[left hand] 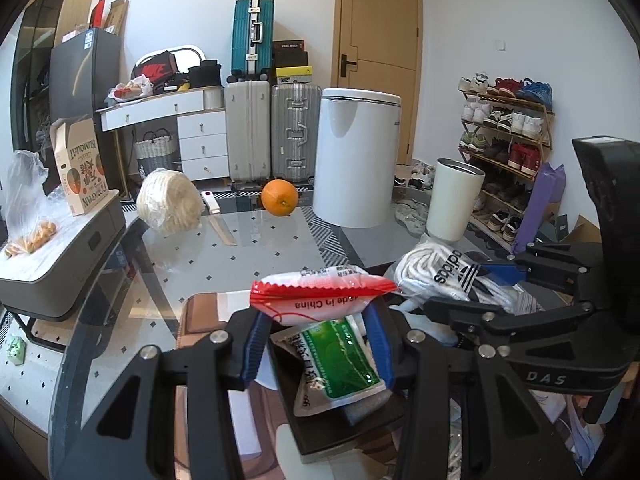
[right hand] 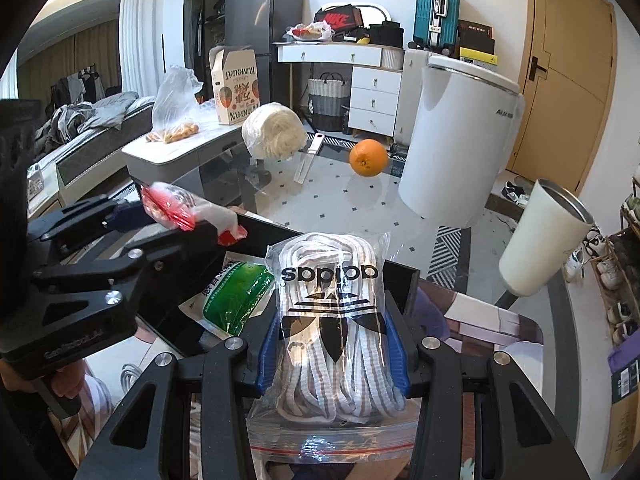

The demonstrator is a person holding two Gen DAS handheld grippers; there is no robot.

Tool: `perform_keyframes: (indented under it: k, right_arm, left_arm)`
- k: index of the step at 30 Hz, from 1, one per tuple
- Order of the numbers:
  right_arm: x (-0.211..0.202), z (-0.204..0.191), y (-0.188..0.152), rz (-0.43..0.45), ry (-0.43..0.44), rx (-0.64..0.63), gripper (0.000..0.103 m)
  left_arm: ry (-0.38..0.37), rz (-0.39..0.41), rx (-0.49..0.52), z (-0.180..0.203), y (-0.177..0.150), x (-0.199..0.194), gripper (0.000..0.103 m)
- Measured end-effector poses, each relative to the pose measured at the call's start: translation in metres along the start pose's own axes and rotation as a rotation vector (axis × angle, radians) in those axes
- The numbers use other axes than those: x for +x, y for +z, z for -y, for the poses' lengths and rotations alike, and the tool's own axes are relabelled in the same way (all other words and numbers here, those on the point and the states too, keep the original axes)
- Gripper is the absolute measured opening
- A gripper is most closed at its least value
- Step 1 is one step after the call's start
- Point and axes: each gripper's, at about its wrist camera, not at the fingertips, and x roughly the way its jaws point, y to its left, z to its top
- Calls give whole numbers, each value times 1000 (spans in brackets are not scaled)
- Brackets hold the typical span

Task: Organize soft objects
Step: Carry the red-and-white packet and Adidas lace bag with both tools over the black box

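Blue-padded left tongs [left hand: 316,344] grip one red-and-white packet [left hand: 323,294] above our black tray [left hand: 320,428], where one green packet [left hand: 340,360] lies. Right tongs [right hand: 332,352] clamp one bagged laces bundle [right hand: 332,320] beside it. Beyond, the glass surface [left hand: 248,252] lies open up to one orange [left hand: 280,197].

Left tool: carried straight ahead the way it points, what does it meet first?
Probably the orange on the glass table. The left tool, gripping the red-and-white packet, has bare tabletop ahead until then; depth is uncertain in the fisheye.

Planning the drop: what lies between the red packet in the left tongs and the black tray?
In the left wrist view, a green packet lies in the black tray directly under the red packet; nothing else intervenes.
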Motion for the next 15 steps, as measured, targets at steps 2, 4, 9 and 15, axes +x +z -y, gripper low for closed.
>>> perform_keyframes:
  k: [2, 4, 9, 15]
  right_arm:
    - [7, -1, 2, -14, 0, -4, 45]
    - [13, -1, 3, -27, -1, -5, 45]
    - [20, -3, 6, -32, -16, -12, 45]
    - [23, -8, 6, -38, 15, -21, 45]
  left_arm:
    - [-1, -1, -8, -2, 0, 0, 44]
    - [-3, -3, -11, -3, 0, 0, 44]
    - [-1, 0, -10, -4, -1, -2, 44]
    - [1, 0, -9, -4, -1, -2, 44]
